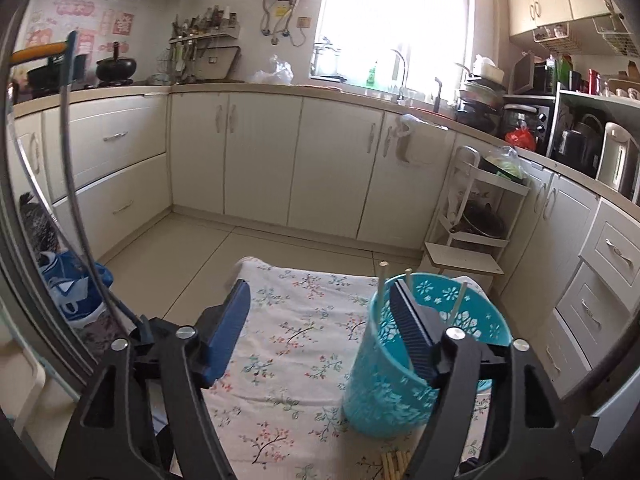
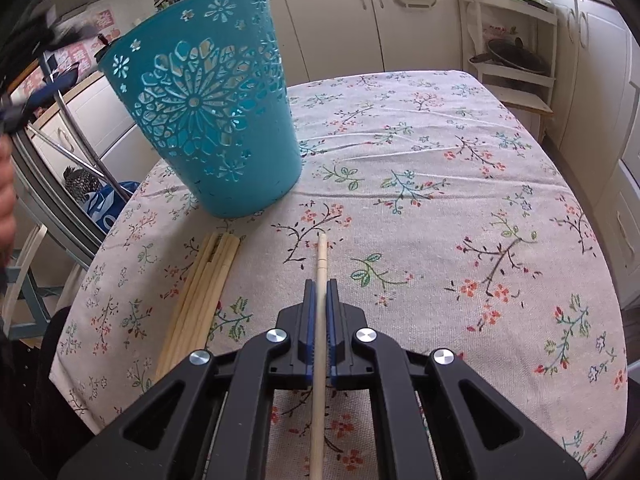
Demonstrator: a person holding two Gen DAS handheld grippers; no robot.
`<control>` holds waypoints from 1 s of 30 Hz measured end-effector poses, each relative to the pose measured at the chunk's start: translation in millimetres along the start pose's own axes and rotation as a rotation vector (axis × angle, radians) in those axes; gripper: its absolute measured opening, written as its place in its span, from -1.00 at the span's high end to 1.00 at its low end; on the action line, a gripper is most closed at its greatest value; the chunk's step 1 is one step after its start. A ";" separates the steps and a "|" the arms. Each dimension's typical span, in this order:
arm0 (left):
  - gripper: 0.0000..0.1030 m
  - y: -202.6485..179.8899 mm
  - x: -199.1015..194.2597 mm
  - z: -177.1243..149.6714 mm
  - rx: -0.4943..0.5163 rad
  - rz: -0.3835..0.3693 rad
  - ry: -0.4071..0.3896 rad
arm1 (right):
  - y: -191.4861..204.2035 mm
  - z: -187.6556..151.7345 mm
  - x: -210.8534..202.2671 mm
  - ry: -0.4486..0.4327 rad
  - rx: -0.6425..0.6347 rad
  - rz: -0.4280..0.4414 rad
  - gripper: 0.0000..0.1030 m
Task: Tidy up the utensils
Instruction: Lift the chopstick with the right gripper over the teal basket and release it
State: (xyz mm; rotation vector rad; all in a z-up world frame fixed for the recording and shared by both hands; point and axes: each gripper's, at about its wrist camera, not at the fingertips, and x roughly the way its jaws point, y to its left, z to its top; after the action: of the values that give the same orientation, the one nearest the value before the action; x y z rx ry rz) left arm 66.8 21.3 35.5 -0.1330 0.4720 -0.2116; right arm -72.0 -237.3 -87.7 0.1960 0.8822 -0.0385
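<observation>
A teal cut-out basket (image 1: 384,380) stands on the floral tablecloth (image 1: 288,352), with three wooden chopsticks (image 1: 382,286) upright inside it. My left gripper (image 1: 318,284) is open and empty; its right finger (image 1: 410,328) hangs over the basket's rim and its left finger is over bare cloth. In the right wrist view the basket (image 2: 208,120) sits at the upper left. My right gripper (image 2: 321,282) is shut on a single chopstick (image 2: 321,252), which pokes forward just above the cloth. A bundle of several loose chopsticks (image 2: 204,292) lies on the cloth to its left, in front of the basket.
The table's far edge (image 2: 380,74) faces cream kitchen cabinets (image 1: 260,152). A white shelf trolley (image 1: 476,216) stands beyond the table's right corner. A blue bag (image 1: 76,288) and metal poles are on the floor at left. A person's hand (image 2: 6,192) shows at the left edge.
</observation>
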 end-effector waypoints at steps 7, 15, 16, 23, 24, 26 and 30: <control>-0.55 50.2 15.5 -76.4 -0.085 0.077 0.169 | -7.5 11.0 -54.7 -0.132 0.092 0.094 0.89; -0.55 58.5 32.9 -112.5 -0.085 0.077 0.232 | 10.8 65.6 -120.6 -0.312 0.112 0.207 0.89; -0.55 57.7 32.6 -112.4 -0.080 0.072 0.228 | 16.8 74.4 -126.5 -0.332 0.102 0.219 0.89; -0.56 58.9 36.6 -114.0 -0.097 0.055 0.245 | 36.9 106.1 -139.3 -0.381 0.046 0.229 0.92; -0.56 60.1 36.9 -114.6 -0.103 0.055 0.248 | 36.9 106.4 -136.9 -0.363 0.042 0.224 0.92; -0.56 61.7 37.2 -115.8 -0.111 0.053 0.251 | 34.6 102.2 -121.7 -0.285 0.028 0.185 0.92; -0.56 59.1 37.9 -116.4 -0.102 0.055 0.258 | 14.0 78.4 -68.6 -0.149 0.033 0.014 0.06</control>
State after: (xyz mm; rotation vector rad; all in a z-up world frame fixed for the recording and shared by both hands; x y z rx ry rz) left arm 55.9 60.7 -94.1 -0.1931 0.7425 -0.1511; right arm -54.2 -241.4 15.8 0.2271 0.7319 -0.0541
